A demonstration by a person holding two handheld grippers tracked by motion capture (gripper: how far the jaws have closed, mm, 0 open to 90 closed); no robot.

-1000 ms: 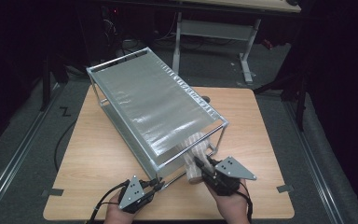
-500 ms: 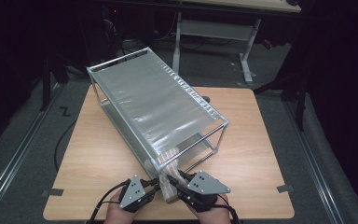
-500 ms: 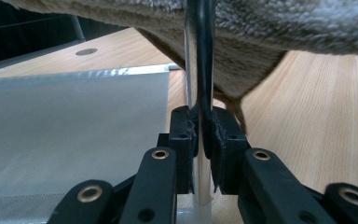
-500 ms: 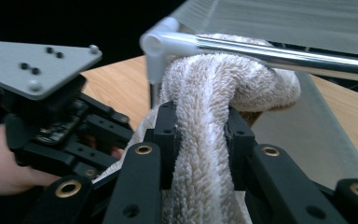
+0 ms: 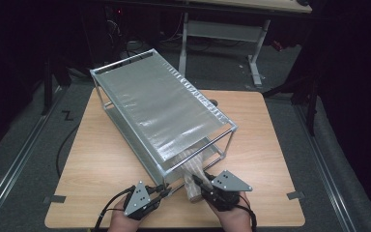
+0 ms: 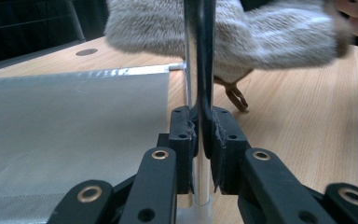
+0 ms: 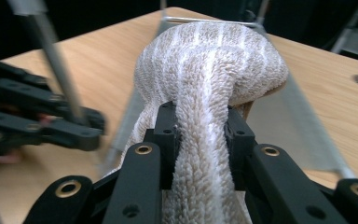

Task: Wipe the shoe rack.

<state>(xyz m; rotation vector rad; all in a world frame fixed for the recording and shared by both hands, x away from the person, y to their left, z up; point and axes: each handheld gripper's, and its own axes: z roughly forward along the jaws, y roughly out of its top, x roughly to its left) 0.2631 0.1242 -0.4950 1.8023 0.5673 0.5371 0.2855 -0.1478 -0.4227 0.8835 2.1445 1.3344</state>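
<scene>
Both tongs are clamped. Left gripper (image 5: 160, 189) pinches the near corner post (image 6: 200, 70) of the wire rack (image 5: 162, 104), jaws tight on the metal upright. Right gripper (image 7: 200, 135) bites a bunched fold of the striped towel (image 7: 209, 70), pads squeezing the pile from both sides.

Change over the last second: the towel bundle was up at the rack's near right end, then swung low and left toward the left gripper, and now sits at the mouth of the lower shelf (image 5: 207, 152), with its far part lying in under the mesh top. Right hand sits just in front of the rack, over the table (image 5: 275, 145). Left hand has not shifted; it keeps the frame steady.

Reading: the towel is being fed into the lower tier, rack braced against the push. Part of the cloth trails out over the near edge beside the post, so stowing looks about half done. Next likely need: push deeper, then let go. Risk: towel snagging on the front rail.
</scene>
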